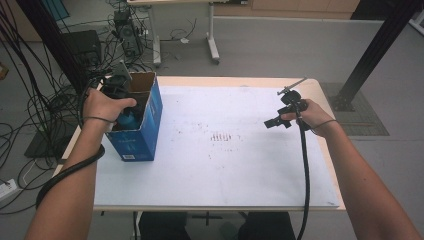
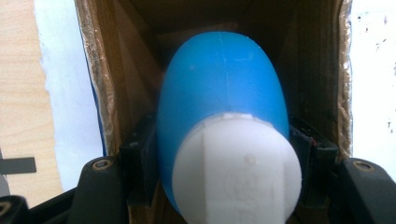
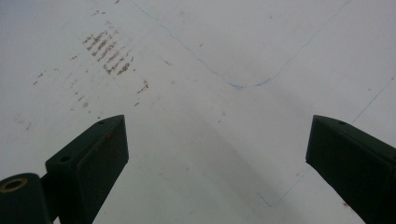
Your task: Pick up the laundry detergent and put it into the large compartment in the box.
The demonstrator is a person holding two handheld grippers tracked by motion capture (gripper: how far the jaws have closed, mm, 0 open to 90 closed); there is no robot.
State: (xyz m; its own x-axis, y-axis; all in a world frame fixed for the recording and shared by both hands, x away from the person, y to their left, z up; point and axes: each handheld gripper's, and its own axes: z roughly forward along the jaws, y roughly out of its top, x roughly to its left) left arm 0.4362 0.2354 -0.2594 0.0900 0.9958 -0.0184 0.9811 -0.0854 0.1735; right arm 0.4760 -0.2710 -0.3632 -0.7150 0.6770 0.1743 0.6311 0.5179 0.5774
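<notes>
Blue bottle (image 2: 219,88) — between left gripper (image 2: 219,154) jaws

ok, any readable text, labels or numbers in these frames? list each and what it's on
None can be read.
Blue cardboard box: a white label and pale print on its front, too small and blurred to read.
White cap of the blue bottle: an embossed round mark, too faint to read.
White table sheet: brown smudges and thin pen lines, no writing.
</notes>
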